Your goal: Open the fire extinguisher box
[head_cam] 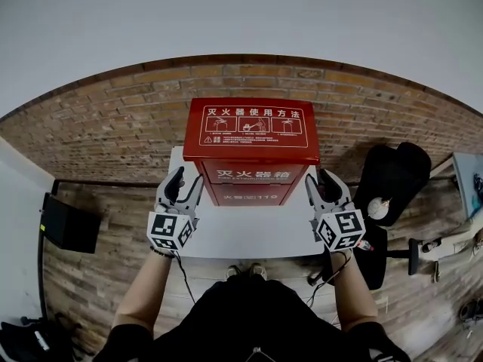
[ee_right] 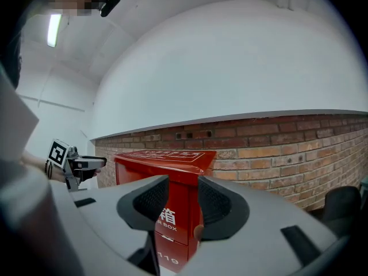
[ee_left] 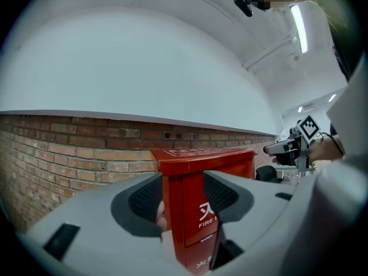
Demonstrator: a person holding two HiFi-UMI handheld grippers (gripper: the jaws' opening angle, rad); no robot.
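Head view: brick wall (head_cam: 113,119) behind, white table (head_cam: 241,236) in front of it, and the red fire extinguisher box (head_cam: 251,153) upright on the table's far half, lid and door shut. We hold the left gripper (head_cam: 187,181) and right gripper (head_cam: 321,181) just beside its front corners, both pairs of jaws apart, gripping nothing. Risks, as we judge them: a one-sided pull may slide or tip the tall box; a shallow bite may slip off the painted edge.

Red box (head_cam: 251,145) front reads "灭火器箱", "119", perhaps "FIRE…BOX".
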